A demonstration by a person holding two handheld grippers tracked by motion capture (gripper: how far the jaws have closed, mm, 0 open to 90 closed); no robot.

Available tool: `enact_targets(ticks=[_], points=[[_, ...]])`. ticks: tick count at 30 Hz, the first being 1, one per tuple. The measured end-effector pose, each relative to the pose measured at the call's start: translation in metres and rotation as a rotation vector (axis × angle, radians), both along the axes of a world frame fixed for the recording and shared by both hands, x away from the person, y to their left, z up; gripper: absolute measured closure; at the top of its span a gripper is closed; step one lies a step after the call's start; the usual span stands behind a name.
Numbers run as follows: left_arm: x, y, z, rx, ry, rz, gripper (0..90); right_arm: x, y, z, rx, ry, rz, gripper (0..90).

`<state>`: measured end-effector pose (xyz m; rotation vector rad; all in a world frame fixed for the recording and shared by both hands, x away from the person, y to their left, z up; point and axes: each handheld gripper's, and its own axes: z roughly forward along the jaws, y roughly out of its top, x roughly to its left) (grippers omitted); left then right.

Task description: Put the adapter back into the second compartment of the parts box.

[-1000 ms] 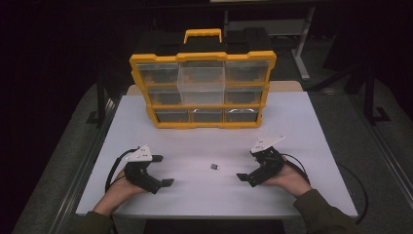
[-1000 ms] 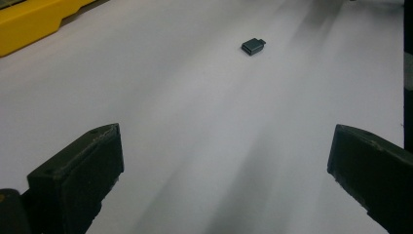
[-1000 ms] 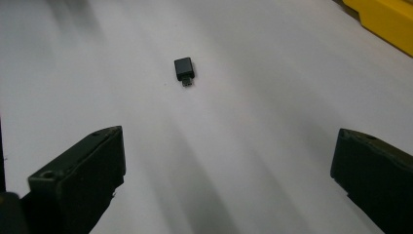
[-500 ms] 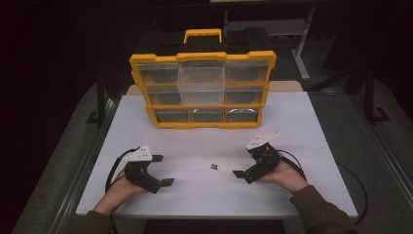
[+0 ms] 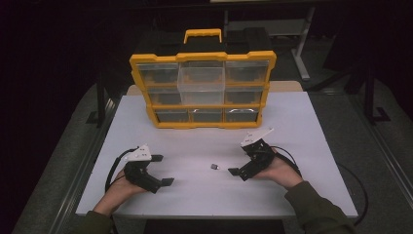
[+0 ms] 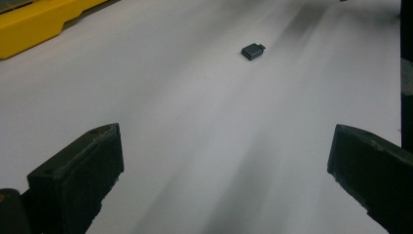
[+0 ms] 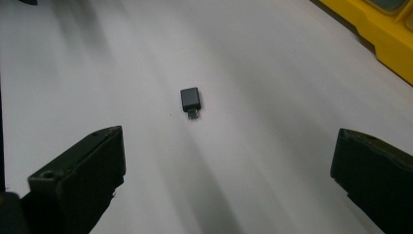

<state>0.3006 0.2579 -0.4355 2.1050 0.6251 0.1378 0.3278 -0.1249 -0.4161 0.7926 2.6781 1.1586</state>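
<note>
From above, on the white table (image 5: 302, 126), a small dark adapter (image 5: 214, 166) lies between the two hand-held tools, just beside the tip of the right gripper (image 5: 243, 163) and farther from the left gripper (image 5: 163, 170), with a yellow drawer organizer (image 5: 202, 90) standing well behind it. Along the left gripper (image 6: 224, 161), its jaws stand wide apart and empty, and the adapter (image 6: 253, 50) rests on the table well ahead, right of centre. Along the right gripper (image 7: 226, 161), the jaws are likewise spread with nothing between them, and the adapter (image 7: 190, 102) lies near, ahead and slightly left, its plug end pointing back toward the camera.
</note>
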Motion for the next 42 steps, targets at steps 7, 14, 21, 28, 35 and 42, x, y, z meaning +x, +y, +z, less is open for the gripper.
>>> enact_targets(ticks=[7, 14, 21, 28, 35, 42], points=[[0.0, 0.0, 0.0, 0.0, 0.0, 0.001, 0.0, 0.005, 0.006, 0.002, 0.001, 0.0, 0.008, 0.0], [0.0, 0.0, 0.0, -0.004, 0.003, 0.004, 0.0, 0.008, 0.014, 0.005, 0.001, -0.005, 0.015, 0.0], [0.0, 0.0, 0.0, -0.004, 0.001, 0.003, 0.0, 0.012, 0.02, 0.006, 0.006, -0.001, 0.019, 0.0], [0.0, 0.0, 0.001, -0.007, 0.001, 0.005, 0.0, 0.017, 0.024, 0.008, 0.002, -0.005, 0.033, 0.0], [-0.001, -0.001, 0.001, -0.007, 0.001, 0.002, 0.0, 0.021, 0.029, 0.01, 0.003, -0.002, 0.037, 0.0], [-0.001, -0.001, 0.001, -0.004, -0.002, -0.003, 0.0, 0.025, 0.035, 0.01, 0.002, 0.002, 0.048, 0.0]])
